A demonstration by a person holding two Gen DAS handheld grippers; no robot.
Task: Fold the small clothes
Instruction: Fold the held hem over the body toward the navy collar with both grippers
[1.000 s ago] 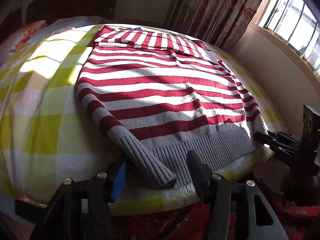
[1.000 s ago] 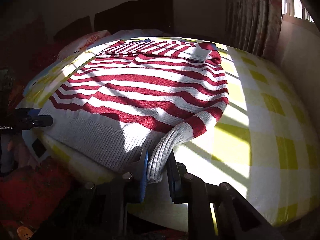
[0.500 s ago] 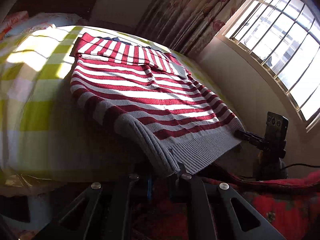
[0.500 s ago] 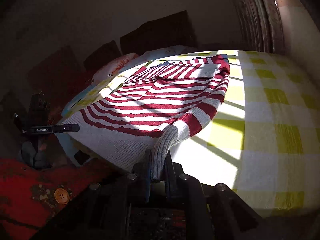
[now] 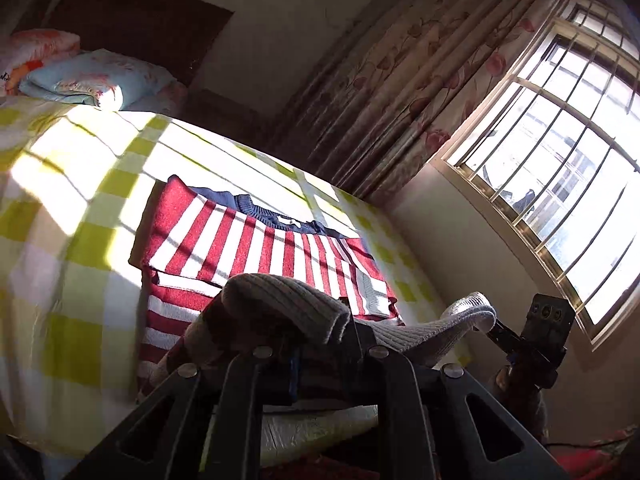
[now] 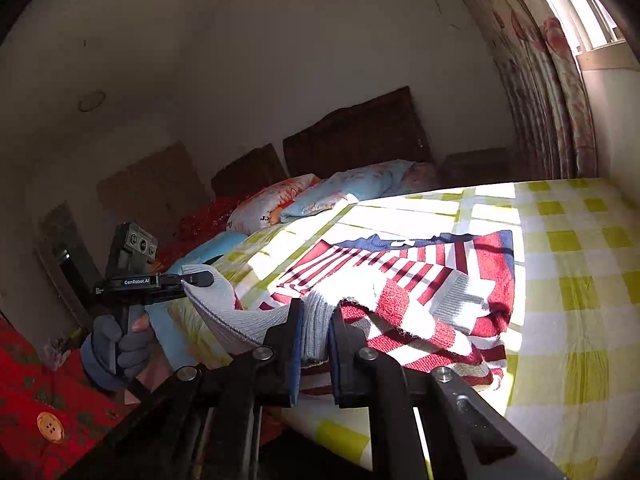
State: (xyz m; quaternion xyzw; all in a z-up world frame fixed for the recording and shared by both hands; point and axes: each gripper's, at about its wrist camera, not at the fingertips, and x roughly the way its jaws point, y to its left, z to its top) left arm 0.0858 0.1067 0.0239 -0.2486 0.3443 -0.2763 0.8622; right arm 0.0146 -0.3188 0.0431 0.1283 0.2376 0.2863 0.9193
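A red and white striped sweater (image 5: 256, 248) with a navy collar lies on the bed; it also shows in the right wrist view (image 6: 404, 276). Its sleeves are folded across the chest. My left gripper (image 5: 320, 340) is shut on the grey ribbed hem (image 5: 288, 300) at one corner and holds it lifted above the bed. My right gripper (image 6: 314, 340) is shut on the grey hem (image 6: 316, 320) at the other corner, also lifted. Each gripper shows in the other's view: the right one (image 5: 496, 328) and the left one (image 6: 200, 279), with the hem stretched between them.
The bed has a yellow and white checked sheet (image 6: 568, 280). Pillows (image 5: 80, 80) lie at the headboard end. A curtain (image 5: 380, 88) and a barred window (image 5: 560, 160) stand on the right side. Red fabric (image 6: 24, 400) lies below at the near edge.
Both grippers have lifted the sweater's hem up off the bed and carried it toward the collar. The lower half of the sweater now hangs raised between them.
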